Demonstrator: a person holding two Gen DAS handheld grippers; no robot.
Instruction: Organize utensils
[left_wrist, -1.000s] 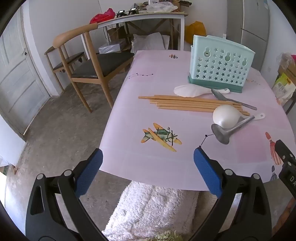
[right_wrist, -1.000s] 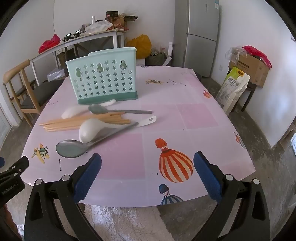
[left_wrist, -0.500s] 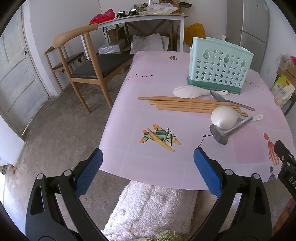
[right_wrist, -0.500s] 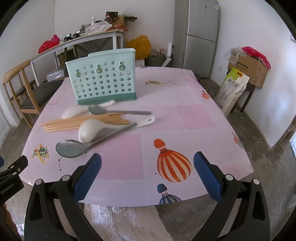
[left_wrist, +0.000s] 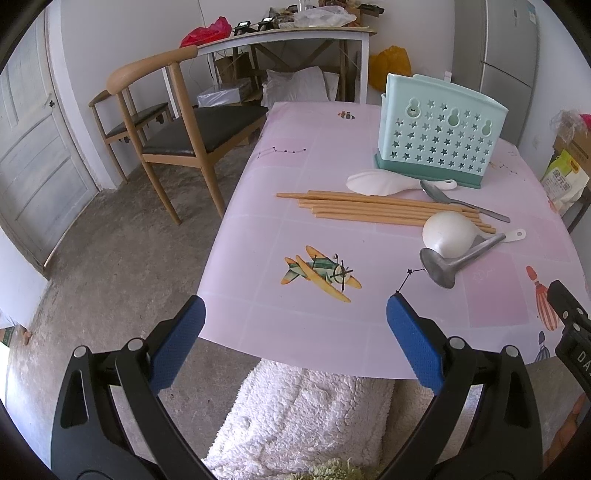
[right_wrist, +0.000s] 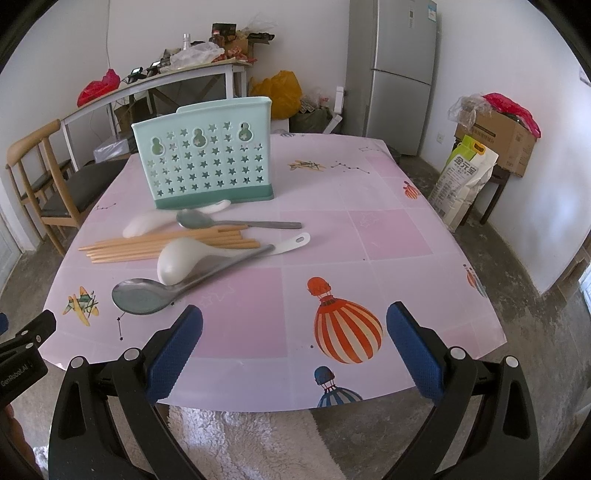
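Two grippers hover off near table edge, jaws spread, both empty: left gripper (left_wrist: 295, 332), right gripper (right_wrist: 294, 332). Large metal spoon (right_wrist: 147, 295) nearest, at 11 o'clock from right gripper, handle running toward 2 o'clock under white ladle (right_wrist: 181, 260). Chopsticks (right_wrist: 162, 243) beyond; holder (right_wrist: 203, 162) at 12 o'clock. Pink tablecloth (right_wrist: 388, 229); chair (left_wrist: 162, 110), fridge (right_wrist: 399, 66) behind.

**Your two handheld grippers: black frames, blue pads**

You are looking at a left gripper (left_wrist: 294, 328) built from matte black plastic arms with triangular cut-outs, silver round screws showing at the joints. Its fingers (left_wrist: 177, 345) are wearing textured blue pads. Your right gripper (right_wrist: 294, 332) is showing the same black frame, silver screws and blue pads (right_wrist: 415, 350). White lettering is running along the black body edging into each view.
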